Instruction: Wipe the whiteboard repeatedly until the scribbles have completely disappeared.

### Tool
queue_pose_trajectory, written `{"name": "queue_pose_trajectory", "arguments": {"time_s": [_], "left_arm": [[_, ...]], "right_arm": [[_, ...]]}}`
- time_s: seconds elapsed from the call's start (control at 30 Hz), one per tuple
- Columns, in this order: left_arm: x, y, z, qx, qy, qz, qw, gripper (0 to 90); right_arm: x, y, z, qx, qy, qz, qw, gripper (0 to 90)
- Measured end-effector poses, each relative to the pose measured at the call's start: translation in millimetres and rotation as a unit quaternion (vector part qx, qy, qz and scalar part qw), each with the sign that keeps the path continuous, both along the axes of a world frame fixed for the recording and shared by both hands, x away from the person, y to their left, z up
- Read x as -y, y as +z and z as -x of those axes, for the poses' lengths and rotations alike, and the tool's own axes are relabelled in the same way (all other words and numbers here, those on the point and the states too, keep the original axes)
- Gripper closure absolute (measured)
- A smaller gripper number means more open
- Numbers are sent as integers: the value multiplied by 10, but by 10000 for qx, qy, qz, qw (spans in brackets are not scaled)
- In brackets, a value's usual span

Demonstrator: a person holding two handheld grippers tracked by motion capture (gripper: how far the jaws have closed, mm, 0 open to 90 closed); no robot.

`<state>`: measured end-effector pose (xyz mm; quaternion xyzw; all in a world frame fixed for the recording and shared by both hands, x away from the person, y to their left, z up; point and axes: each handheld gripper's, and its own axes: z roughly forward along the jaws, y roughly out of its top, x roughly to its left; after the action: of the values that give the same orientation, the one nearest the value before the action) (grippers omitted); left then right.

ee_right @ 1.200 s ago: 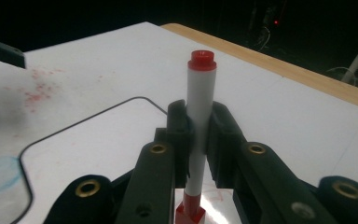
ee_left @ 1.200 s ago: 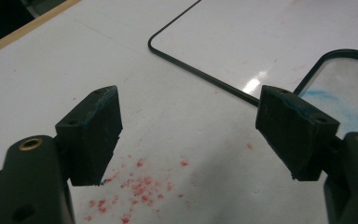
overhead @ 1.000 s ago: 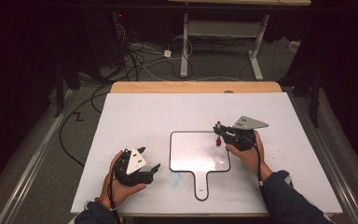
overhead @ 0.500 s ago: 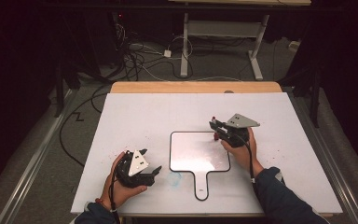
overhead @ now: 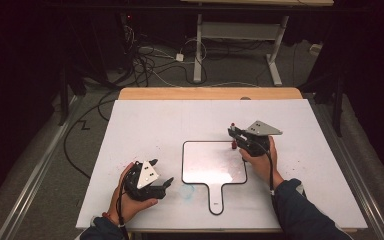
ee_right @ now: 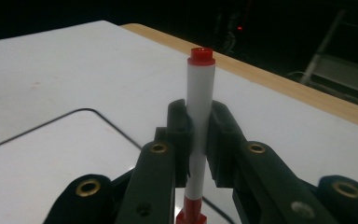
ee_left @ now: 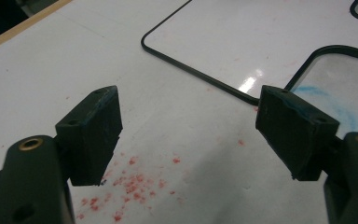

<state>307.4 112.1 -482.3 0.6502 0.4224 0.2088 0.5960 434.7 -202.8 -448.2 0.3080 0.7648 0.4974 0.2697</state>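
Both hands low, one gripper wide, one clamped.
Left hand [overhead: 125, 192] cradles the left gripper [overhead: 161, 173] near the worktop's front edge, jaws spread apart; right hand [overhead: 261, 159] reaches forward, the right gripper [overhead: 233, 135] pinched tight, sleeve trailing back.

high view: overhead, facing forward | gripper views: close, low | shared: whiteboard [overhead: 212, 162]

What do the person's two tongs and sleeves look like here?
Both tongs, left tongs and right tongs, are black, each topped by a grey three-cornered plate. Their jaws carry blocky black pads and brass-coloured rivets. A thin black cable trails from the right one. The sleeves are dark blue.
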Motion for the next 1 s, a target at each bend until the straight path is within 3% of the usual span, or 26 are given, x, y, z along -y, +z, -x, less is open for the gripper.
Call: {"name": "queue_pose_trajectory", "arguments": {"time_s": [0.13, 0.23, 0.33, 0.5, 0.63, 0.87, 0.93, 1.0], "left_arm": [[5, 0, 4, -2, -21, -16, 10000, 214], [1, -2, 4, -8, -12, -14, 10000, 214], [1, 0, 9, -3, -16, -5, 10000, 214], [1, -2, 8, -2, -16, -24, 10000, 214], [12, -6, 10, -2, -27, -40, 10000, 214], [9, -1, 6, -6, -19, -19, 10000, 214], [8, -3, 7, -1, -13, -26, 10000, 214], [3, -4, 7, -11, -16, -32, 10000, 214]], "right_arm": [[-165, -8, 128, -48, 458, -24, 9989, 815], [-224, -12, 203, -18, 637, 8, 9980, 816], [-155, -11, 175, -17, 547, -8, 9985, 816], [96, -8, 85, 155, 19, 121, 9998, 816], [138, -10, 87, 171, -54, 111, 9998, 816], [-104, -35, 235, 82, 696, -71, 9975, 816], [-135, -36, 253, 62, 771, -91, 9970, 816], [-135, -25, 245, 118, 710, 39, 9974, 816]]}}
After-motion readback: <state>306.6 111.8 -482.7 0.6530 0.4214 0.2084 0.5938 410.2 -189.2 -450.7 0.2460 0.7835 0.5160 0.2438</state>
